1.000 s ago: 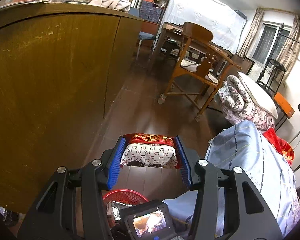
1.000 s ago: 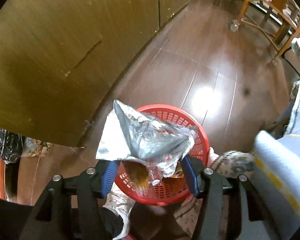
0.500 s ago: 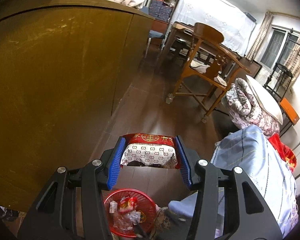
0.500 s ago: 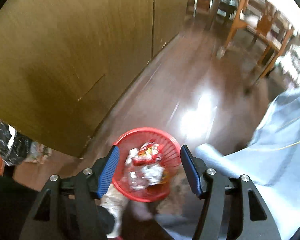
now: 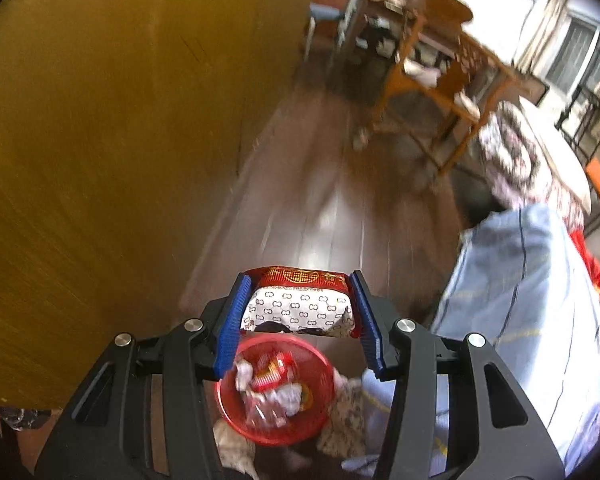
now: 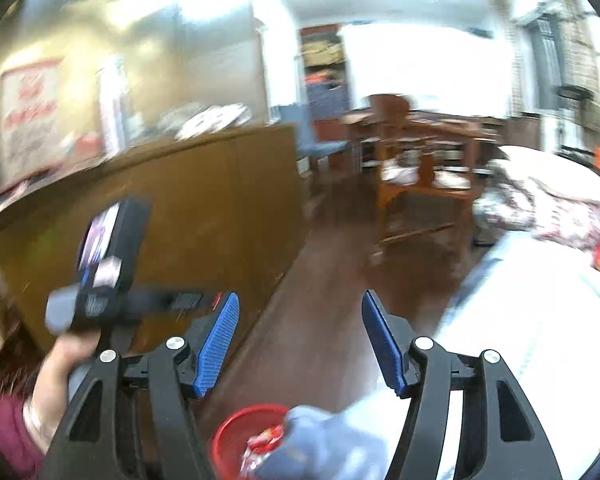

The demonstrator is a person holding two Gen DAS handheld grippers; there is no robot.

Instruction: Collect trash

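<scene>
Two hand-held grippers in view, one per camera. In the left wrist view, left hand-held gripper (image 5: pixel 298 312) closed on a soft packet (image 5: pixel 299 306), red with gold print on the far side, white with small grey marks on the near side, pressed between both blue pads (image 5: pixel 232 318). Directly below the packet, in the lower middle of the frame, a round red basket (image 5: pixel 275 394) on the dark wooden floor (image 5: pixel 320 208), filled with crumpled wrappers (image 5: pixel 270 388), some red, some clear and silvery. Left of the basket a brown cabinet (image 5: pixel 120 140), filling the left half of the frame. To the right a pale blue striped cloth (image 5: pixel 520 300); upper right, blurred, a wooden chair (image 5: pixel 432 68).

In the right wrist view, right hand-held gripper (image 6: pixel 300 340) standing wide, nothing between its blue pads, only floor seen through the gap. Picture strongly blurred. At the bottom edge, partly cut off, the same red basket (image 6: pixel 236 432) with a red wrapper. At the left, a hand (image 6: pixel 60 368) with a dark red sleeve (image 6: pixel 4 436) gripping the other black device (image 6: pixel 112 264).
</scene>
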